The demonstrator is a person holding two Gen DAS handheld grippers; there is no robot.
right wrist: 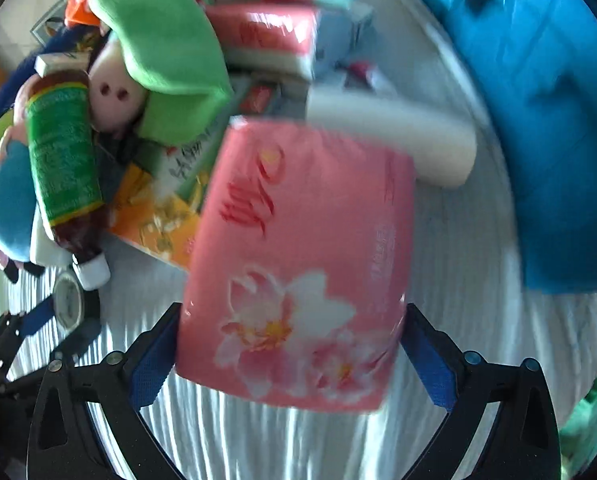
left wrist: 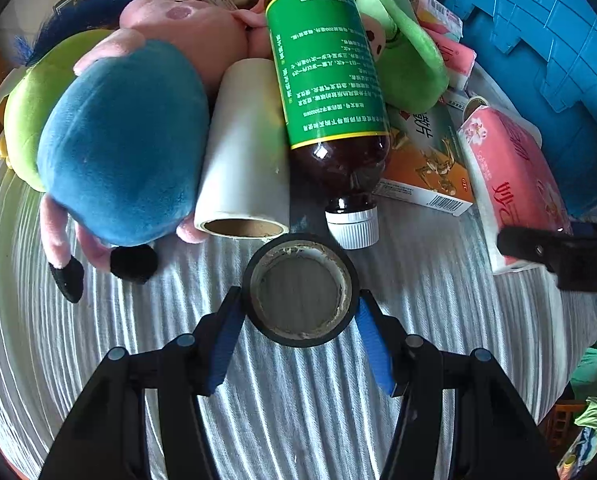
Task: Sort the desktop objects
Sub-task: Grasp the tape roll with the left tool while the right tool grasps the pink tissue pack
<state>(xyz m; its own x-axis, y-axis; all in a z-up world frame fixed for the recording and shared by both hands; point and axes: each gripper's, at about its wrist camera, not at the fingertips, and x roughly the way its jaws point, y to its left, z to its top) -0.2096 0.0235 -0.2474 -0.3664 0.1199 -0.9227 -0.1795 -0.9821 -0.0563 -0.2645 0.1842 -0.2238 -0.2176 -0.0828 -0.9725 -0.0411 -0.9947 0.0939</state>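
Sorting entry, cluttered desk covered by a striped white cloth (left wrist: 98, 360).

Item 1: black tape roll (left wrist: 301, 290), standing on edge on the surface, core facing the left wrist camera, just in front of the white cap of a brown medicine bottle (left wrist: 330, 92) with a green label. The left gripper (left wrist: 301, 308) has its blue-padded fingers (left wrist: 226, 344) part-spread, one at each flank of the roll; the pads meet its rim and appear to pinch it.

Item 2: pink tissue pack (right wrist: 298, 264) with a flower print, between the widely spread fingers (right wrist: 150, 364) of the right gripper (right wrist: 290, 344). Its edges meet both pads; the frame is blurred, so a firm pinch is likely but cannot be confirmed.

Adjacent stock: blue-and-pink plush toy (left wrist: 122, 140), white paper roll (left wrist: 246, 152), orange medicine box (left wrist: 422, 160), green plush (right wrist: 162, 44), blue plastic crate (left wrist: 538, 40).

Handling advice: judged step is taking one item per hand to its bin. Each should lift straight up, clear of the bottle cap and boxes. The tape is rigid and may roll out if gripped off-centre. The tissue pack is soft, so it should be squeezed only enough to stop it sagging free.
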